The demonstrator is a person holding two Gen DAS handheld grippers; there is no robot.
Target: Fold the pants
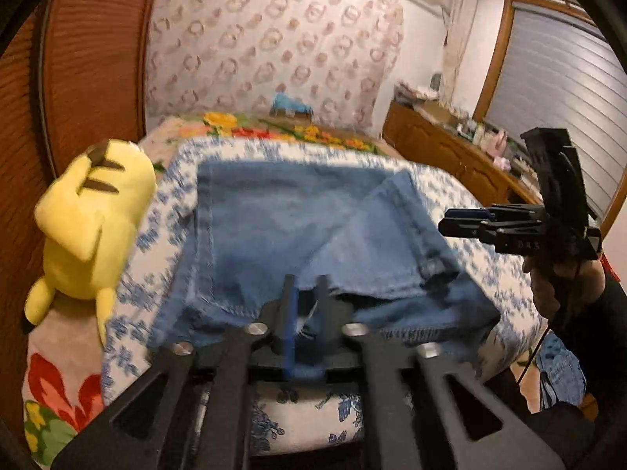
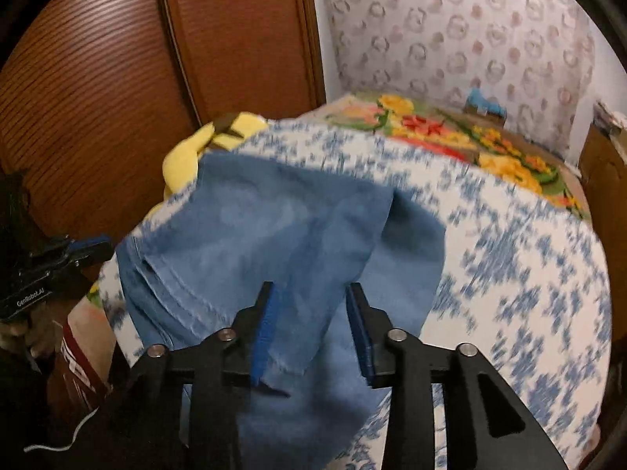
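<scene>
left wrist view, far left of frame: yellow plush toy [image 1: 94,227] lying on the edge of the bed, beside the blue-and-white floral cover [image 1: 462,196].

centre of frame: pants [image 1: 298,235], blue denim, already doubled into a rough rectangle on the cover. long axis runs away from the camera toward the upper centre; one corner flap lies slanted across the right half.

lower centre: left gripper [image 1: 307,284], fingers drawn close together with a bit of denim edge and pale thread between them. judged to be pinching the near hem of the pants.

right of frame: right gripper [image 1: 450,221] hangs in the air at the right side of the pants, well above the cloth, clear of it. from this side view the fingers look close together, but the right wrist view settles it.

right wrist view, lower centre: right gripper [image 2: 309,293] jaws stand apart, nothing between the pads, denim lying below them. unclenched.

judgement: left claw is the nearer and already has the near edge; the next fold would carry that edge forward along the long axis. motion blur on the cover.
</scene>
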